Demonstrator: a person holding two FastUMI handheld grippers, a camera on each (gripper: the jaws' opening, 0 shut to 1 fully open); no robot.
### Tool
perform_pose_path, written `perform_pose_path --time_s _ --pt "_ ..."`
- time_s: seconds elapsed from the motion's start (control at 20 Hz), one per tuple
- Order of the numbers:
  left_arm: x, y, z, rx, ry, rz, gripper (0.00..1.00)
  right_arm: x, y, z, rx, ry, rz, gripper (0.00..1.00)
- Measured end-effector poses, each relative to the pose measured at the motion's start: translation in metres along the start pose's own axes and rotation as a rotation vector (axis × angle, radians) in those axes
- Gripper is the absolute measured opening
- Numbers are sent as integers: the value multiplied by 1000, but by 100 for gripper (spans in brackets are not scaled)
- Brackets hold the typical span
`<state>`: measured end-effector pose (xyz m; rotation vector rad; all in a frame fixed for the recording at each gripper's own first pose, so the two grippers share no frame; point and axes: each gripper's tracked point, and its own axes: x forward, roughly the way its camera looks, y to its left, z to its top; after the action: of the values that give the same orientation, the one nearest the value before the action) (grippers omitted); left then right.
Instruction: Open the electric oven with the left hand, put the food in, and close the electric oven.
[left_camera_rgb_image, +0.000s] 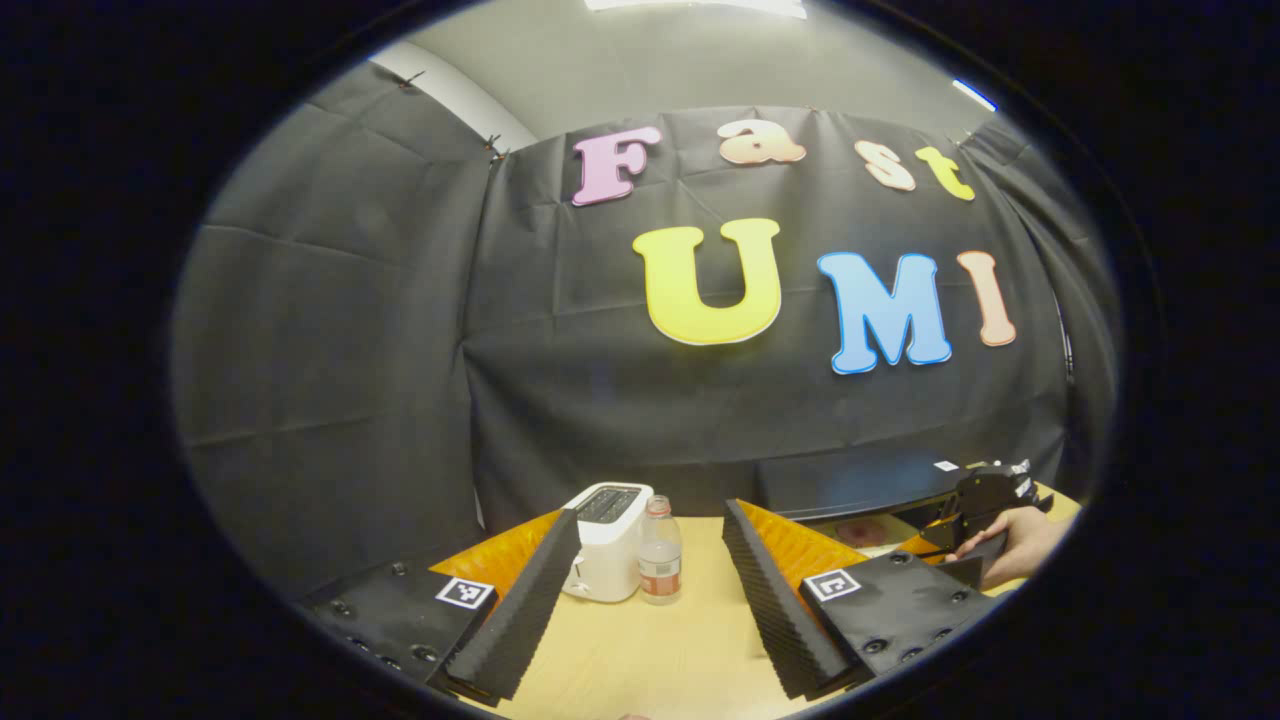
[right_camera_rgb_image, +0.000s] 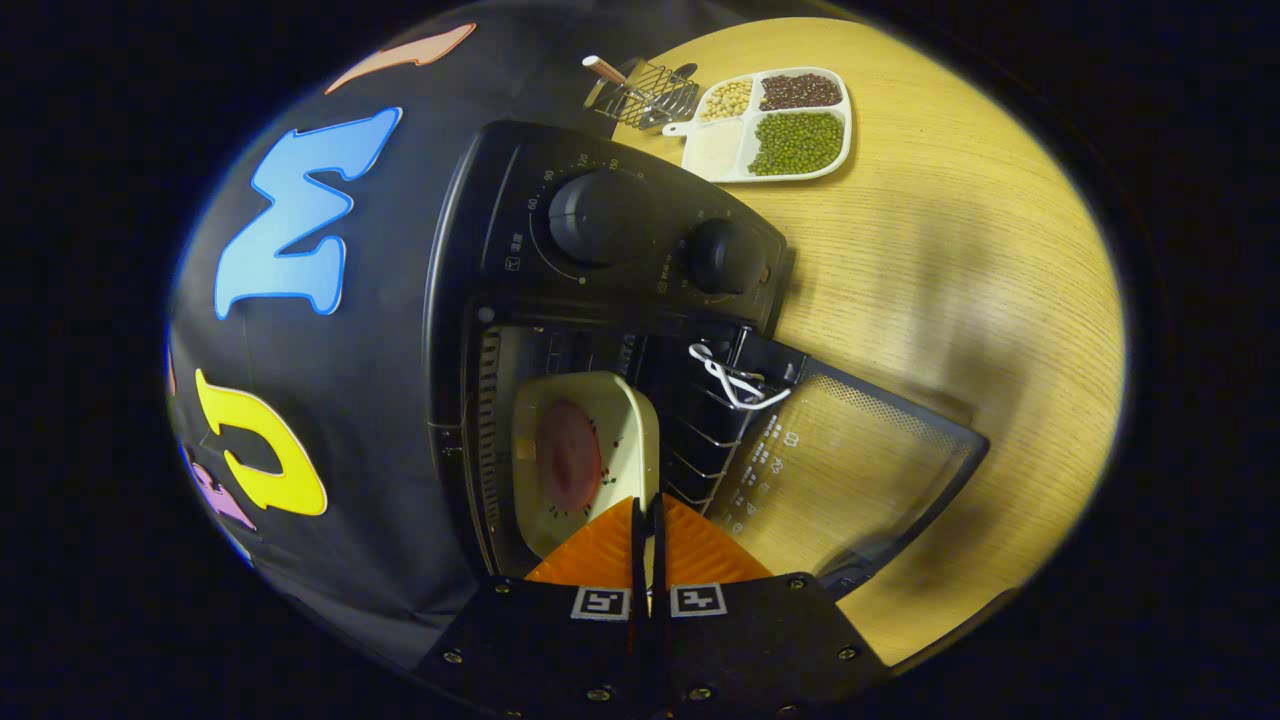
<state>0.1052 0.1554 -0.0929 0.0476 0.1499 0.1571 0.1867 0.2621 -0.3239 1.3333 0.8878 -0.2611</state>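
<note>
In the right gripper view the black electric oven (right_camera_rgb_image: 500, 230) stands with its glass door (right_camera_rgb_image: 850, 470) swung down open onto the table. A cream plate (right_camera_rgb_image: 625, 420) carrying a round reddish piece of food (right_camera_rgb_image: 568, 455) lies inside the cavity. My right gripper (right_camera_rgb_image: 646, 512) is shut on the plate's near rim. In the left gripper view my left gripper (left_camera_rgb_image: 650, 512) is open and holds nothing, hanging above the table to the left of the oven (left_camera_rgb_image: 850, 485). There the right gripper (left_camera_rgb_image: 985, 500) and the hand (left_camera_rgb_image: 1020, 545) holding it show at the oven's front.
A white toaster (left_camera_rgb_image: 608, 540) and a small bottle (left_camera_rgb_image: 660, 555) stand ahead of the left gripper. Beyond the oven are a divided white tray (right_camera_rgb_image: 715, 150) of beans and a wire rack (right_camera_rgb_image: 650, 95). A white cord (right_camera_rgb_image: 730, 380) lies at the door hinge.
</note>
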Motion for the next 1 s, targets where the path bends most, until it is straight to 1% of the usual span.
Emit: perform_pose_path --time_s 0.05,0.1,0.25,0.45,0.5,0.55,0.6,0.75,0.85,0.9,0.95,1.0 --pt "-1 4 -1 3 6 4 100 4 2 -1 10 -10 -2 1" --pt "0 5 -3 8 9 6 97 7 2 -4 21 -18 -3 1" --pt "2 12 -2 22 14 20 97 20 4 -8 43 -35 1 2" --pt "-2 16 -1 31 12 32 97 25 4 -7 36 -60 -6 2" --pt "-3 17 0 32 13 35 100 26 5 -5 32 -75 -6 2" --pt "-2 18 1 34 15 37 97 26 6 -3 29 -90 -6 2" --pt "-2 18 -1 35 16 40 97 29 9 0 31 -97 1 2" --pt "-5 17 0 36 12 47 97 28 11 -4 37 -90 14 8" --pt "-7 16 3 33 8 48 97 24 18 -10 50 -66 49 10" --pt "-10 15 4 30 5 48 100 24 21 -15 57 -43 67 12" --pt "-13 15 6 30 1 49 100 22 25 -19 63 -27 94 34" --pt "-16 14 7 29 -6 50 100 16 25 -21 56 -14 94 42"
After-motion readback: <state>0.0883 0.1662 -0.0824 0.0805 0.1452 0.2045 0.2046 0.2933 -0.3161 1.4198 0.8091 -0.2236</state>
